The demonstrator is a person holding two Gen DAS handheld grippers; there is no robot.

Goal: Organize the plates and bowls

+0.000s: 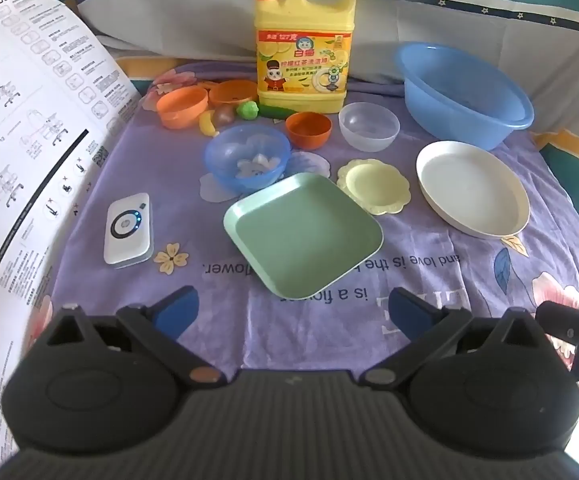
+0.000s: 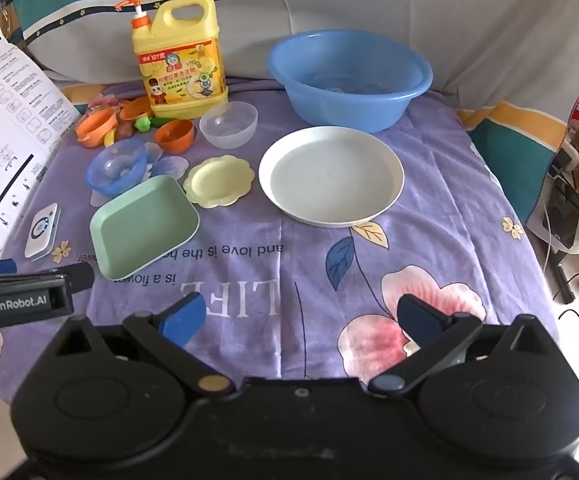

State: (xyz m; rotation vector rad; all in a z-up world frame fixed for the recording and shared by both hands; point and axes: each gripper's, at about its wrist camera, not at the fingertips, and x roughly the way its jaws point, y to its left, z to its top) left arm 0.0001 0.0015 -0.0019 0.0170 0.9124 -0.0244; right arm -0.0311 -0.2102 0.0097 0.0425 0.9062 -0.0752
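Note:
On the purple cloth lie a green square plate (image 1: 303, 236) (image 2: 145, 226), a small yellow scalloped plate (image 1: 373, 186) (image 2: 219, 180), a big white round plate (image 1: 471, 194) (image 2: 331, 176), a small blue bowl (image 1: 247, 158) (image 2: 116, 167), an orange bowl (image 1: 308, 129) (image 2: 174, 135), a clear bowl (image 1: 368, 125) (image 2: 228, 123) and a large blue basin (image 1: 463, 94) (image 2: 349, 76). My left gripper (image 1: 295, 314) is open and empty just in front of the green plate. My right gripper (image 2: 303, 318) is open and empty, over the cloth in front of the white plate.
A yellow detergent bottle (image 1: 303, 46) (image 2: 181, 58) stands at the back. Orange toy dishes (image 1: 183, 106) and toy food sit left of it. A white device (image 1: 129, 229) lies at the left, beside a printed sheet (image 1: 21, 128). Clutter lies beyond the right edge (image 2: 569, 208).

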